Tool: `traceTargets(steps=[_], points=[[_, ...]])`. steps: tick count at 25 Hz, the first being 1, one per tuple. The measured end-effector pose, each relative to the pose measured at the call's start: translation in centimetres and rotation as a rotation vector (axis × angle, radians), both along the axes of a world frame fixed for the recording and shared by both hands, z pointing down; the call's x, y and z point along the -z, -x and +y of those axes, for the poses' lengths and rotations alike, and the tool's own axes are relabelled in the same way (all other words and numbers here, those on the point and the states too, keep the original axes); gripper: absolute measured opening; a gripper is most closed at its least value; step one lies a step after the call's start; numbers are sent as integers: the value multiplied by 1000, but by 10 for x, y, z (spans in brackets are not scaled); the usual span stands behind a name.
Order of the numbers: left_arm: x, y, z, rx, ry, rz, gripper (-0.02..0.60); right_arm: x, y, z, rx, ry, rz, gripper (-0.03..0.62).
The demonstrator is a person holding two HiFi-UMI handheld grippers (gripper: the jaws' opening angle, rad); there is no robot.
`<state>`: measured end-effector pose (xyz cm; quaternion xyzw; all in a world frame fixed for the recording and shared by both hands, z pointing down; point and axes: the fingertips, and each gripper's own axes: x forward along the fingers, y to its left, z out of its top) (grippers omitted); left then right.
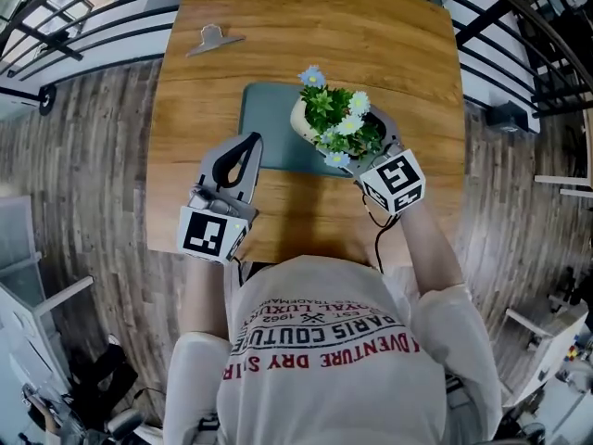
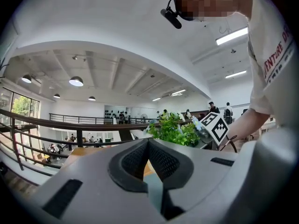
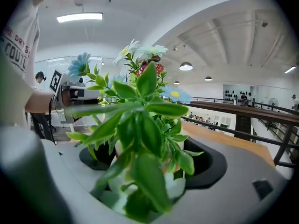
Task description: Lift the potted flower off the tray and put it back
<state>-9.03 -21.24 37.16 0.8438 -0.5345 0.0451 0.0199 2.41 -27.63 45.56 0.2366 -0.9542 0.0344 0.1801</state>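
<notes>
The potted flower (image 1: 335,119), a white pot of green leaves with white and blue blooms, is over the right part of the grey-green tray (image 1: 269,123) on the wooden table. My right gripper (image 1: 357,142) is shut on the pot from the near right. In the right gripper view the leaves (image 3: 140,125) fill the space between the pads (image 3: 210,164). Whether the pot rests on the tray or hangs above it I cannot tell. My left gripper (image 1: 248,146) lies shut at the tray's near left edge, holding nothing, and its closed tips (image 2: 148,146) point toward the plant (image 2: 175,132).
A metal binder clip (image 1: 213,40) lies on the far left of the table (image 1: 371,35). Black railings (image 1: 83,7) run past the table's far side and both far corners. The person's body is at the near table edge.
</notes>
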Motion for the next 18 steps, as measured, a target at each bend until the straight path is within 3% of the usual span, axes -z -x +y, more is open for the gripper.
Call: traceTargets(steps=[11,18], points=[[-44,21,-1,9,83,11,12,-99,57,-1,143,98,104,456],[-78,39,-2,39,140,37,12,-137,78,-11,187,93,148,456]])
